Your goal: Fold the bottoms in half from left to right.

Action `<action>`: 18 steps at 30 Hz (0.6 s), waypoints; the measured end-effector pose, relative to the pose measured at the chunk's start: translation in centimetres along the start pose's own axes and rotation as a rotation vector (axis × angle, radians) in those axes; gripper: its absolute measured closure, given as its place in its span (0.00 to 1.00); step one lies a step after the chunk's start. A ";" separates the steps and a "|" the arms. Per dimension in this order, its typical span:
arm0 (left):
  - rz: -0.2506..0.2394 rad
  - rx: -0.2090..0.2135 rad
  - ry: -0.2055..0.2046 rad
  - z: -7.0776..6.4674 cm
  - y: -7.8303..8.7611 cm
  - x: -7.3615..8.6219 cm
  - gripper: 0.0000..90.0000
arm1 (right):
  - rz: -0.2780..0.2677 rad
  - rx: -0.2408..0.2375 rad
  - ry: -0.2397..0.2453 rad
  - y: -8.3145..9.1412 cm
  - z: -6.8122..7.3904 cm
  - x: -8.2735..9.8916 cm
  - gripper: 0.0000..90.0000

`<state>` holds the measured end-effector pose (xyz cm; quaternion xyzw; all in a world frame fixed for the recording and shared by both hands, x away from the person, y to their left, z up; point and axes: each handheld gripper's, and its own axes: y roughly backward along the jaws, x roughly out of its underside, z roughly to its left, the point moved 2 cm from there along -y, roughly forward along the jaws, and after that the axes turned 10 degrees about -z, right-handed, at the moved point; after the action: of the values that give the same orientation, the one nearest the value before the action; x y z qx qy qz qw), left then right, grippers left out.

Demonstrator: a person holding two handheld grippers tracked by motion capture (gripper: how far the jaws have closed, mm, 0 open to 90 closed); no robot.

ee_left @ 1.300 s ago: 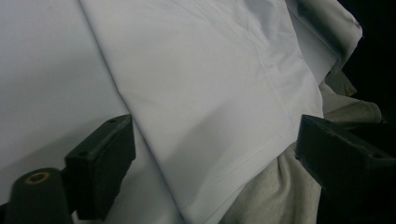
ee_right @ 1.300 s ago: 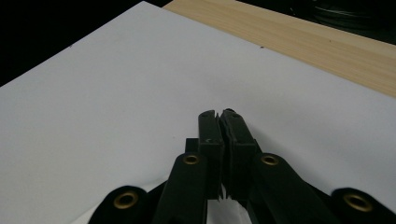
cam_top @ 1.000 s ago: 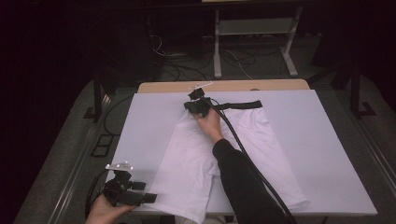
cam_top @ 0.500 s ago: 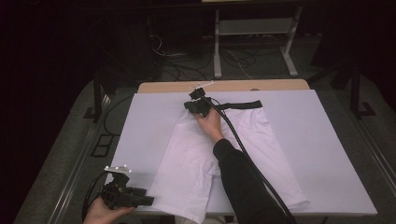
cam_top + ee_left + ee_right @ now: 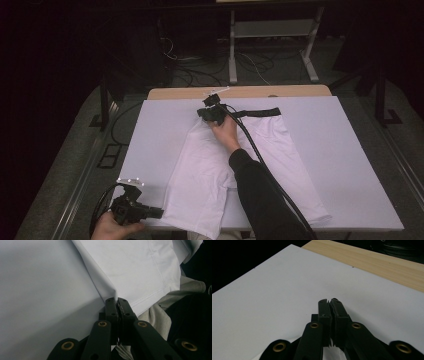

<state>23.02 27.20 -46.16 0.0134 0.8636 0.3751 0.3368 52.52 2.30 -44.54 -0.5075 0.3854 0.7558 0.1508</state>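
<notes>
The white sheet covered the table as before, and the white shorts lay unmoved across its middle, black waistband at the far end. The right gripper stayed there, jaws pressed together; what they pinched I couldn't tell. At the near left, the left gripper had just closed its jaws on the shorts' hem corner.

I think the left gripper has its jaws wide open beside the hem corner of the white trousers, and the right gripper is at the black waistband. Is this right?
Not quite: the left gripper has just closed on the hem corner of the white trousers, as the left gripper view shows. The right gripper is at the black waistband.
</notes>
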 end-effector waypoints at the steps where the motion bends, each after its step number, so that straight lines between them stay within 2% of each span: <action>1: 0.000 0.003 -0.002 -0.1 0.0 0.0 0.97 | 0.002 -0.001 0.003 0.0 0.0 0.0 0.96; 9: -0.024 0.042 -0.069 -1.7 0.0 -0.9 0.97 | 0.000 -0.004 0.007 0.4 0.1 -0.2 0.96; 11: -0.016 0.052 -0.101 -2.3 -0.2 -1.2 0.97 | -0.004 -0.007 0.009 0.5 0.1 -0.3 0.96; 13: -0.013 0.063 -0.116 -2.8 -0.3 -1.4 0.97 | -0.005 -0.007 0.018 0.7 0.1 -0.4 0.96; 18: -0.008 0.091 -0.195 -4.1 -0.7 -2.1 0.97 | 0.003 -0.008 0.036 1.3 -0.1 -0.8 0.96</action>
<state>22.36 23.46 -43.40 0.0619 0.8429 0.3311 0.4196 52.13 1.53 -43.25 -0.5211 0.3859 0.7482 0.1409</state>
